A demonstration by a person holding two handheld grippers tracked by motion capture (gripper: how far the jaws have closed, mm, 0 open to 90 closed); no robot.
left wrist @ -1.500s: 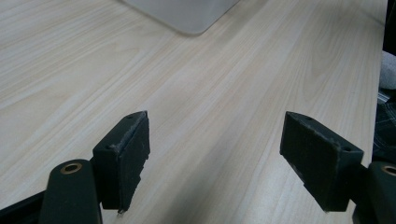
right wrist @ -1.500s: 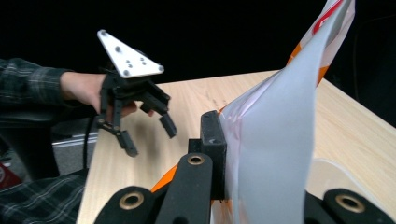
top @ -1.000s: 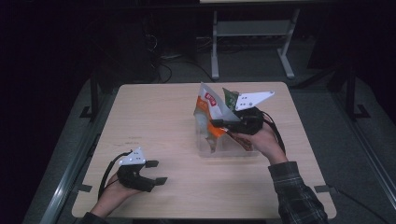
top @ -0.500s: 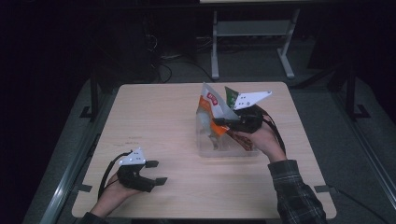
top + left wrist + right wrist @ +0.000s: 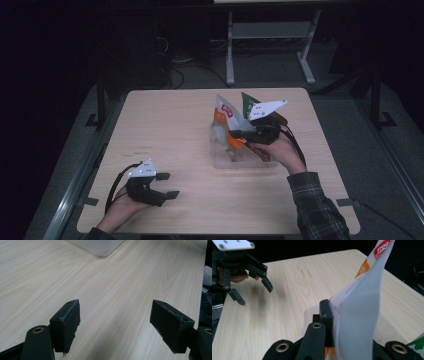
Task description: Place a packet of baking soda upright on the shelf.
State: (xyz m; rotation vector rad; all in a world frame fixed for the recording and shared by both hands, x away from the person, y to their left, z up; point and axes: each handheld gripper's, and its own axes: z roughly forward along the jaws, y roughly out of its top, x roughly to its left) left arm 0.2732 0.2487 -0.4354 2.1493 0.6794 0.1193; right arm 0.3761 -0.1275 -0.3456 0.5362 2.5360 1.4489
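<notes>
Snack bag clamped by right tongs over clear tray; left tongs gape, well apart.

In the right gripper view, the white bag covers one of the right gripper's fingers; the bag's top and bottom run past the frame edges. A green packet is cut off at the lower right corner. In the high view, the print on the bags is too small to read, and the hand hides the near right part of the clear tray. In the left gripper view, the tray corner is cut by the top edge.
</notes>
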